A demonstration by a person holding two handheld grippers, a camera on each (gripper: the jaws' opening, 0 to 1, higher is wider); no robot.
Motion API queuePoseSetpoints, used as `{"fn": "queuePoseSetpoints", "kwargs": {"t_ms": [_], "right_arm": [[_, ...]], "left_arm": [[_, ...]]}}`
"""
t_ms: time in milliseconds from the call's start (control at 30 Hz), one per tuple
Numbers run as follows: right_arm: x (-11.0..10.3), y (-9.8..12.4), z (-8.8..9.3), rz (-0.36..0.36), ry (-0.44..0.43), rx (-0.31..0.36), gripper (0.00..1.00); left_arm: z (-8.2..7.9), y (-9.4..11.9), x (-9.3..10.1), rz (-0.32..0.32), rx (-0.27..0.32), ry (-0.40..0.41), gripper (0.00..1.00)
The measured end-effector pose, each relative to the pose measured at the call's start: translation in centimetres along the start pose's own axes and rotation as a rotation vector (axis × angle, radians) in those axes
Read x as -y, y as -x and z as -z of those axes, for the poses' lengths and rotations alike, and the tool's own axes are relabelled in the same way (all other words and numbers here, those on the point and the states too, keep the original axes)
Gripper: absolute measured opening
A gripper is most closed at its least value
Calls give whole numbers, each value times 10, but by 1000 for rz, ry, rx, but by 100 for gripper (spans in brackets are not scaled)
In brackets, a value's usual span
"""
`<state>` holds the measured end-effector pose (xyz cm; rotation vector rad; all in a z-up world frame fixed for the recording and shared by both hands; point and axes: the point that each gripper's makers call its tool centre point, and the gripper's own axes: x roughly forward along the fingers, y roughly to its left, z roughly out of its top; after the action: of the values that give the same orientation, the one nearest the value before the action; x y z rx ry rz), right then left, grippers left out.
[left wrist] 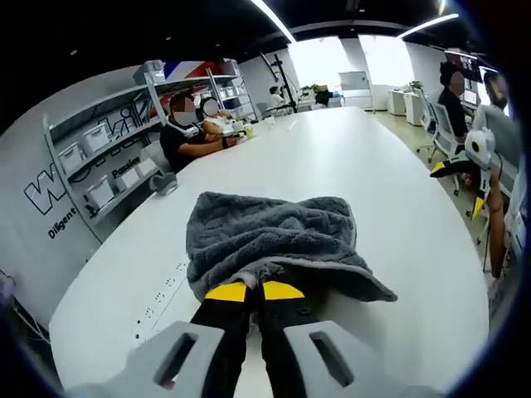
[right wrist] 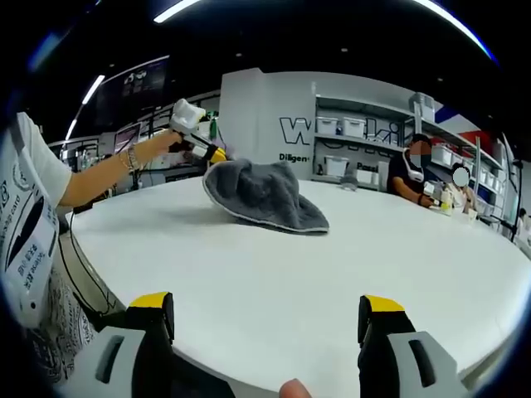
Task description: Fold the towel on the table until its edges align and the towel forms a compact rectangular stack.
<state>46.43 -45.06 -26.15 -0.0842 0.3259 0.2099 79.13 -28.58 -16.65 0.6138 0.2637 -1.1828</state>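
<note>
Meanwhile, the left hand-held gripper (left wrist: pixel 254 291) pinches the grey towel's (left wrist: pixel 274 236) edge, while the right hand-held gripper (right wrist: pixel 265 319) gapes wide, empty.

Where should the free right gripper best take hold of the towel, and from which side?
Probably the low hem nearest the right gripper. The towel is lifted at its far side by the left gripper, so it drapes down to a thin edge lying on the table. Come in low along the table from the near side, jaws open as they are, and pinch that edge.

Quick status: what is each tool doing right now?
Left tool: shut on the grey towel, lifting its edge off the table.
Right tool: open, holding nothing.
</note>
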Motion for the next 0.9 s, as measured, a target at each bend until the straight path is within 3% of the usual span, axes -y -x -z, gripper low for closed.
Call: {"fn": "queuePoseSetpoints", "kwargs": {"t_ms": [600, 900], "right_arm": [[8, 9, -2, 27, -22, 29, 95], [8, 16, -3, 40, -30, 37, 95]], "left_arm": [[-58, 23, -17, -56, 63, -83, 4], [-87, 35, -17, -55, 83, -115, 4]]}}
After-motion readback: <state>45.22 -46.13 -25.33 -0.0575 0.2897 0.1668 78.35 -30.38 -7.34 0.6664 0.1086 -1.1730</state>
